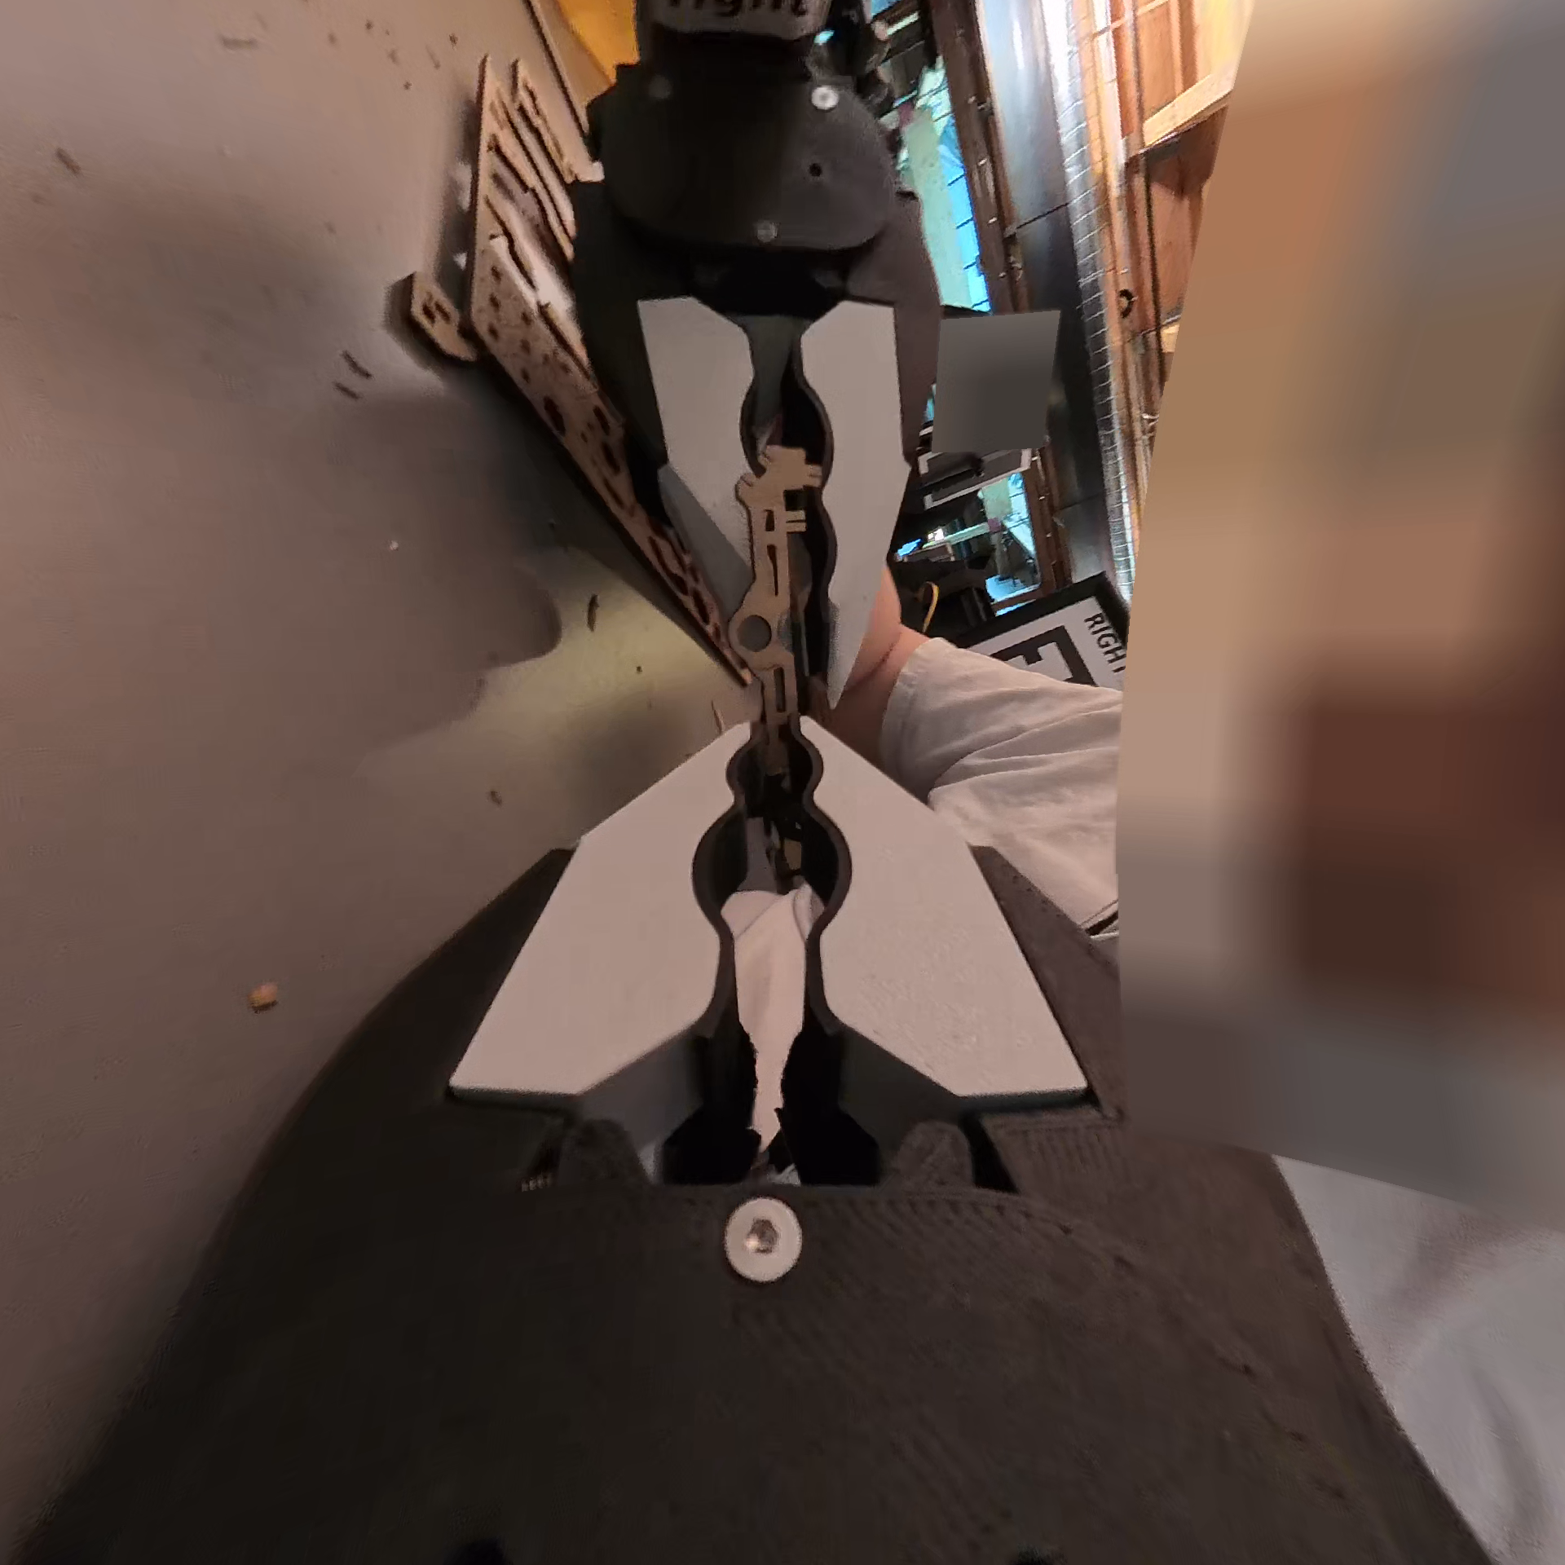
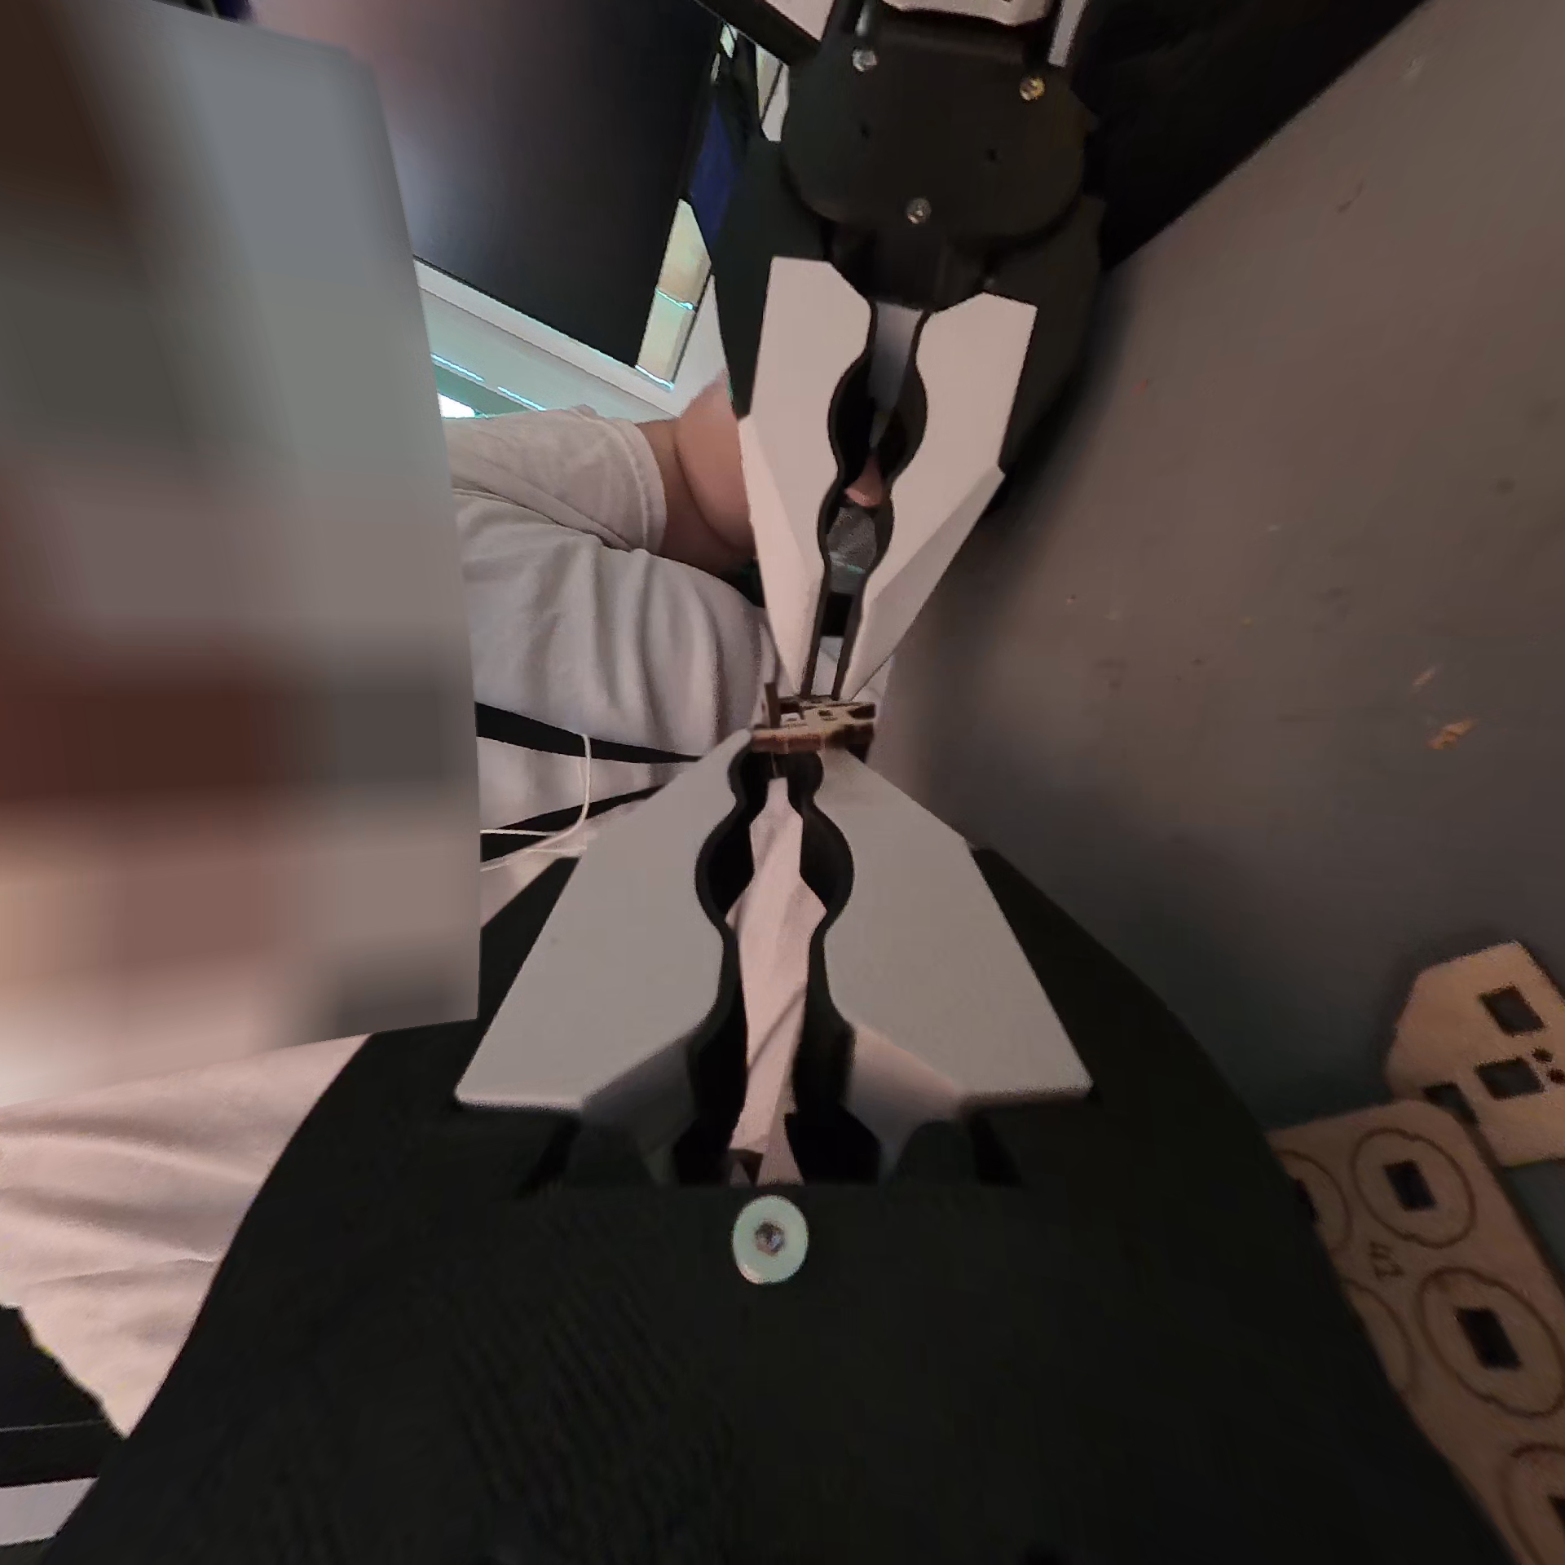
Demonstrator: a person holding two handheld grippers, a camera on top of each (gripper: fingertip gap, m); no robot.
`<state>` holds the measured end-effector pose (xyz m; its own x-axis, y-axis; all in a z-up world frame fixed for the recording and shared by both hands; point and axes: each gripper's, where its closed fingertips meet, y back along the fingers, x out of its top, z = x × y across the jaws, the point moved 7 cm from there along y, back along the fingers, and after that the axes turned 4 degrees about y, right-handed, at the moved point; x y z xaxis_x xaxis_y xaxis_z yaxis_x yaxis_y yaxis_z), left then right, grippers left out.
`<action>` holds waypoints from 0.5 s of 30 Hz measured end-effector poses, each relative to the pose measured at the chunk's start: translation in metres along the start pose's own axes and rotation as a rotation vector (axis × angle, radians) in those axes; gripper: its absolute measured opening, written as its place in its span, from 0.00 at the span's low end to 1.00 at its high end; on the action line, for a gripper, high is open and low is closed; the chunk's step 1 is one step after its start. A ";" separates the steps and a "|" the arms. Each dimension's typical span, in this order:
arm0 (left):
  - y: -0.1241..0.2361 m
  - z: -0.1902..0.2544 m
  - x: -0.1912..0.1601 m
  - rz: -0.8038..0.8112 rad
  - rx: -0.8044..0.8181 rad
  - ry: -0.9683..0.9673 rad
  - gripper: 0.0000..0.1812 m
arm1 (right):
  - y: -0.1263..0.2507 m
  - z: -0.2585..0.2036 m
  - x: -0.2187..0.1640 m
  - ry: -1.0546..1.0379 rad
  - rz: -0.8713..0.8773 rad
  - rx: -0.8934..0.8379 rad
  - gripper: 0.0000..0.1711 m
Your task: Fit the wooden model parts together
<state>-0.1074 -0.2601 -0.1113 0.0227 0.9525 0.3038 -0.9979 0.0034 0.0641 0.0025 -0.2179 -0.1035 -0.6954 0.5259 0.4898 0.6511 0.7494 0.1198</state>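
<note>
A slim wooden model part (image 1: 772, 559) with a round hole is held in the air between both grippers, which point tip to tip. My left gripper (image 1: 775, 735) is shut on its near end. My right gripper (image 1: 800, 669) comes down from the top of the left wrist view, its fingers closed along the part. In the right wrist view the wooden part (image 2: 815, 727) shows end-on, pinched at the tips of my right gripper (image 2: 804, 752). My left gripper (image 2: 826, 682) meets it from above, with thin dark edges between its fingers.
Laser-cut wooden sheets (image 1: 525, 279) with cut-out holes lie on the grey table (image 1: 212, 593); they also show in the right wrist view (image 2: 1440, 1186). A small wood chip (image 1: 262, 998) lies loose. A person's white sleeve (image 1: 999, 745) is close behind the grippers. The tips of both grippers are at nearly the same place. The left tips stand about 10 cm off the small wood chip (image 1: 262, 998).
</note>
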 end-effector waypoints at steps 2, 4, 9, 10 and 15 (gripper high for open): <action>-0.001 -0.004 -0.001 -0.022 0.043 0.018 0.01 | -0.001 0.004 -0.003 -0.013 -0.027 -0.030 0.01; -0.003 -0.006 -0.002 -0.043 0.072 0.027 0.02 | -0.001 0.007 -0.005 -0.033 -0.045 -0.044 0.01; -0.006 -0.008 -0.003 -0.089 0.124 0.014 0.01 | -0.003 0.009 -0.008 -0.055 -0.078 -0.071 0.01; -0.006 -0.008 -0.003 -0.096 0.130 0.005 0.01 | -0.003 0.009 -0.008 -0.057 -0.081 -0.069 0.01; -0.005 -0.005 -0.002 -0.102 0.105 -0.034 0.03 | -0.004 0.009 -0.007 -0.064 -0.063 -0.044 0.02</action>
<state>-0.1025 -0.2608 -0.1172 0.1273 0.9380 0.3224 -0.9786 0.0659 0.1947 0.0022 -0.2205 -0.1148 -0.7523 0.5043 0.4240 0.6174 0.7642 0.1866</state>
